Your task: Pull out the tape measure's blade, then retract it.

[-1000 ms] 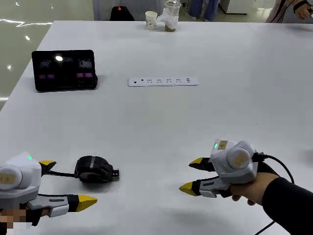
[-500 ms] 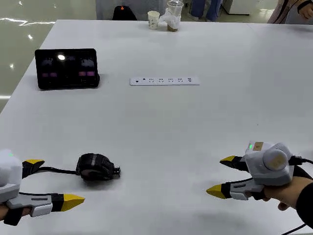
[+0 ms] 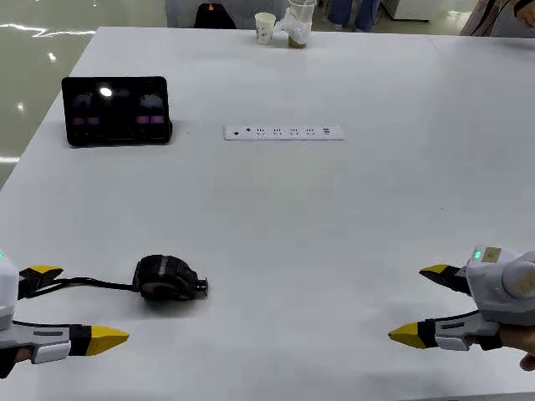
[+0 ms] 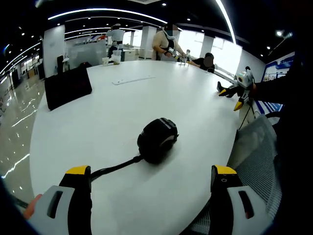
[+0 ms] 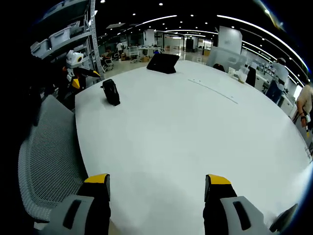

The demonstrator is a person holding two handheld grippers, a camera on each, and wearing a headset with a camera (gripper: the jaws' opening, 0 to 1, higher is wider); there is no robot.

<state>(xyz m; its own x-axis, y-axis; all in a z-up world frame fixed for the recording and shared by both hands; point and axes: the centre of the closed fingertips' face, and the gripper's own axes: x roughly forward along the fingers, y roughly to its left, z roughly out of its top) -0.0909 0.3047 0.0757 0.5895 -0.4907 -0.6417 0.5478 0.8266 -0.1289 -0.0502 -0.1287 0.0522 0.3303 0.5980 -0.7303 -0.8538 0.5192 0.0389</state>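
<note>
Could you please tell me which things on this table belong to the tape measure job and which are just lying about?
For the job:
tape measure
left gripper, open
right gripper, open

Just lying about:
tablet
power strip
paper cup
clear cup

The tape measure (image 3: pixel 167 278) is seen to be black, set against a plain white table (image 3: pixel 351 209). Yellow tips, black mid-sections and white bodies are shown on the left gripper (image 3: pixel 75 303) and the right gripper (image 3: pixel 420 302). A black tablet (image 3: pixel 116 110) with pinkish-purple screen patches and a white power strip (image 3: pixel 283 132) are also seen.
</note>
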